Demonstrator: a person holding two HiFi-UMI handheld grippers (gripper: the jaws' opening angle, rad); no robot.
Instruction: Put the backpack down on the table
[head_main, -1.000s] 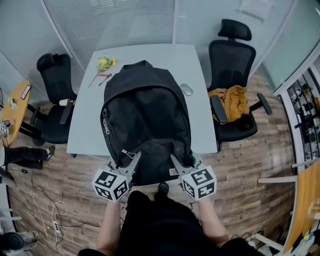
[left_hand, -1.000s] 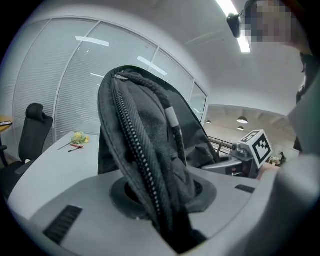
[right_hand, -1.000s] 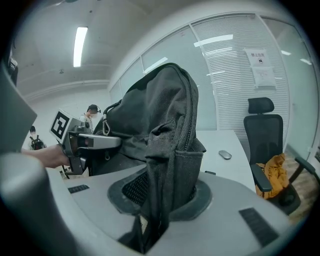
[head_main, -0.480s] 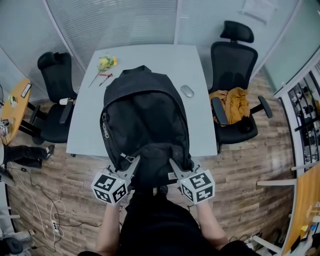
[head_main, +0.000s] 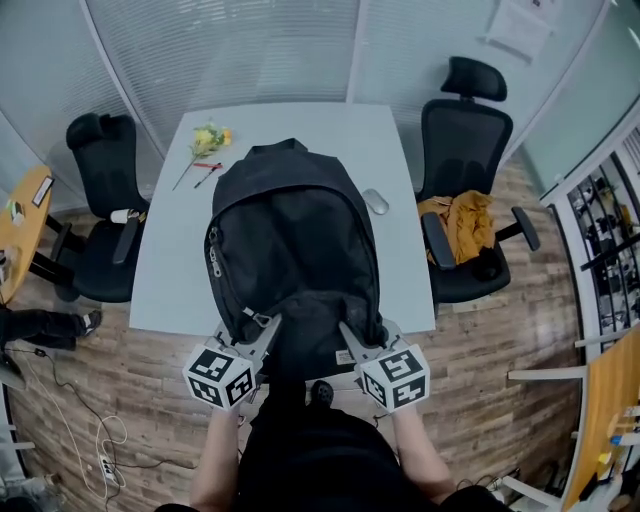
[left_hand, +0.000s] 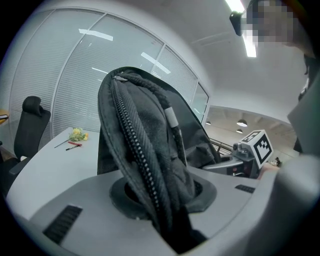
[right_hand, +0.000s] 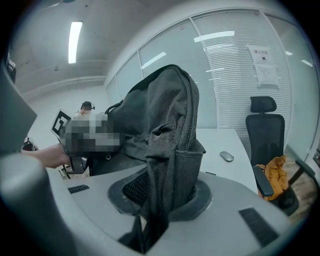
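Head view shows the black backpack over the near edge of the table, top toward the far edge, left gripper and right gripper each clamped on fabric at its lower corners; setting down and release seemingly remain

The backpack is black woven cloth, matt and slightly coarse, and its zip has chunky, dull teeth. Where that cloth is pinched in the jaws of the left gripper and right gripper, their shells look like smooth, matt grey plastic. The bench has a smooth pale grey top with a soft sheen. The floor shows wood-grain planks, faintly glossy. The mouse has a shiny silver-grey shell. A black chair carries a soft, crumpled ochre cloth garment.
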